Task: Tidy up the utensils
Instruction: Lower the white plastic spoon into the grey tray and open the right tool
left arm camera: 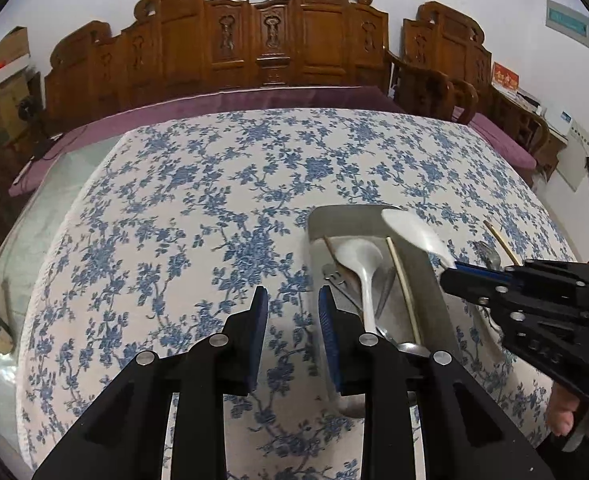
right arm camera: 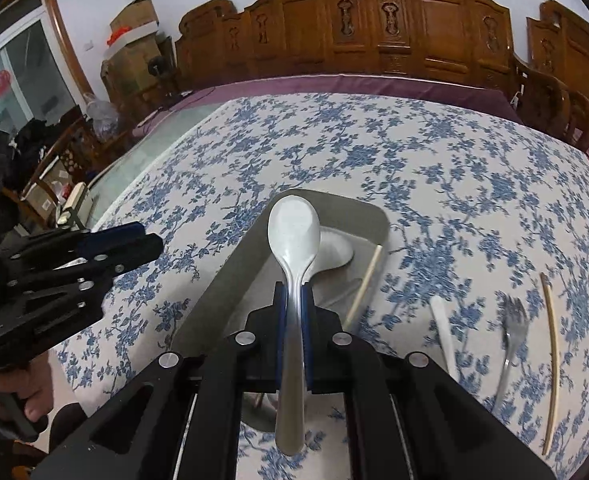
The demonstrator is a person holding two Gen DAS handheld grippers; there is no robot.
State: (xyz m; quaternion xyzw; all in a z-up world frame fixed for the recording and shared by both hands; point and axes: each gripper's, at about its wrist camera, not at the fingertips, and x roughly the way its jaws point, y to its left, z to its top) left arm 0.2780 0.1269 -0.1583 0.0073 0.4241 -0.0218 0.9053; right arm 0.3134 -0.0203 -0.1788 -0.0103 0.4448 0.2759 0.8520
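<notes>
Right tool: our right tool (right arm camera: pixel 294 300), low centre of the right wrist view, is clamped on the white spoon (right arm camera: pixel 294 240) by the middle of its handle.
Left tool: our left tool (left arm camera: pixel 292 300) stands with its pads apart and nothing between them, over bare cloth at lower centre of the left wrist view, just left of the tray.
Held spoon, place: we see it hanging above the grey tray (right arm camera: pixel 374 216), bowl toward the tray's far end, in the middle of the frame.
Held spoon, axis: its long axis runs straight up the frame, handle end toward us at the bottom, bowl pointing away; it lines up with the tray's long side.
Tray contents: a second white spoon (left arm camera: pixel 360 264), a chopstick (left arm camera: pixel 404 288) and some metal pieces we cannot make out lie lengthwise in the tray.
Bench: the bench (right arm camera: pixel 454 160) carries a blue-flowered cloth; at lower right lie a white handle (right arm camera: pixel 442 328), a fork (right arm camera: pixel 510 340) and another chopstick (right arm camera: pixel 552 360), all outside the tray.
Step in hand: we judge this to be setting the held spoon into the tray.
Doing it well: we should keep the handle parallel to the tray wall, lower until the bowl rests beside the other spoon, and only then part the pads; letting go high risks a clatter or a bounce out.
Far: carved wooden chairs (right arm camera: pixel 374 28) line the top of the frame.
</notes>
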